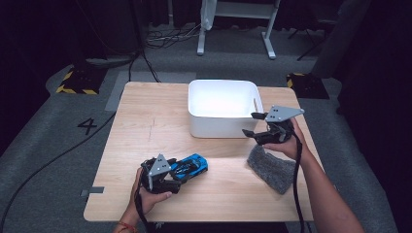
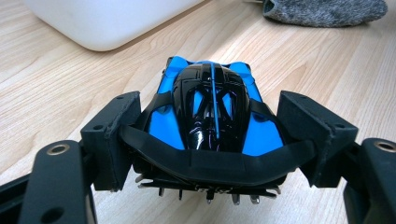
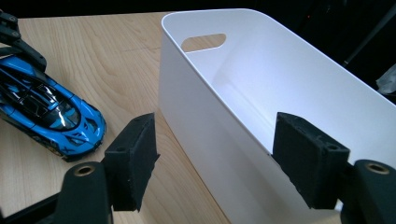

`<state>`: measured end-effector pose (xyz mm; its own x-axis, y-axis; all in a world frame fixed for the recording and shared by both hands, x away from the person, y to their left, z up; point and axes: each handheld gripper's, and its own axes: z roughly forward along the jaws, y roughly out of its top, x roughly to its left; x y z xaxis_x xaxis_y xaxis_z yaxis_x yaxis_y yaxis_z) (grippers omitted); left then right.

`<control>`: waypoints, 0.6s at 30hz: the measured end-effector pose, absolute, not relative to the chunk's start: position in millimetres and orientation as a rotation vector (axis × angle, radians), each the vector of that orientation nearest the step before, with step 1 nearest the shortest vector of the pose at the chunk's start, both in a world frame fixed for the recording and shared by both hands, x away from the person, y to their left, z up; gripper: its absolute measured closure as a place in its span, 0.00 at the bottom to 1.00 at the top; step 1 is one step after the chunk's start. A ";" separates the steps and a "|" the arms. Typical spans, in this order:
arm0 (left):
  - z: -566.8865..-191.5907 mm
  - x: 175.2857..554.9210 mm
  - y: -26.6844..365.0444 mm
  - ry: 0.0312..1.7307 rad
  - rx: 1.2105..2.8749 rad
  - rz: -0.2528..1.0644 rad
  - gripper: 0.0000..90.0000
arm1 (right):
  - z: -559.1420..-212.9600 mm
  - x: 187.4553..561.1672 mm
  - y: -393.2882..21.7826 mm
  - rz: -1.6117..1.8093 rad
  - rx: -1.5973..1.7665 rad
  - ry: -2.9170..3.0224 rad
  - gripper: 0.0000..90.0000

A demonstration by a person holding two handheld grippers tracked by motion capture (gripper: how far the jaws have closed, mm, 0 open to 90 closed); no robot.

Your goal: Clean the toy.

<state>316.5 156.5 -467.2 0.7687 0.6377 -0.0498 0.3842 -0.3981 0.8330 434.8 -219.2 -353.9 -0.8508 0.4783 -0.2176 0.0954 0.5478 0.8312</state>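
Left gripper – clamped on toy car tail | right gripper – wide, empty | risk: glossy body slips when lifted toward bin.

My toy car was glossy plastic, bright blue with a shiny black canopy that caught the light. The pads on my tongs looked like matt black foam, slightly rough at the edges, set on dull black plastic. The table was pale wood with a smooth, satin grain. The bin was smooth white plastic, faintly sheened. The grey cloth near the table's right edge looked coarse and fuzzy.
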 end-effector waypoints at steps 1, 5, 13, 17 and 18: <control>-467.2 316.2 156.9 0.766 2.034 0.344 0.27 | -354.5 437.8 -214.9 1.225 0.461 2.377 0.35; -466.5 315.8 159.7 0.762 2.033 0.356 0.27 | -359.6 448.5 -198.9 1.188 0.446 2.418 0.36; -466.3 314.8 164.5 0.768 2.027 0.348 0.27 | -370.6 469.6 -178.6 1.159 0.472 2.466 0.39; -466.3 314.4 166.6 0.781 2.017 0.346 0.27 | -375.9 480.0 -169.6 1.138 0.488 2.505 0.46; -466.5 314.3 167.4 0.787 2.011 0.339 0.27 | -377.3 482.7 -167.9 1.134 0.491 2.517 0.49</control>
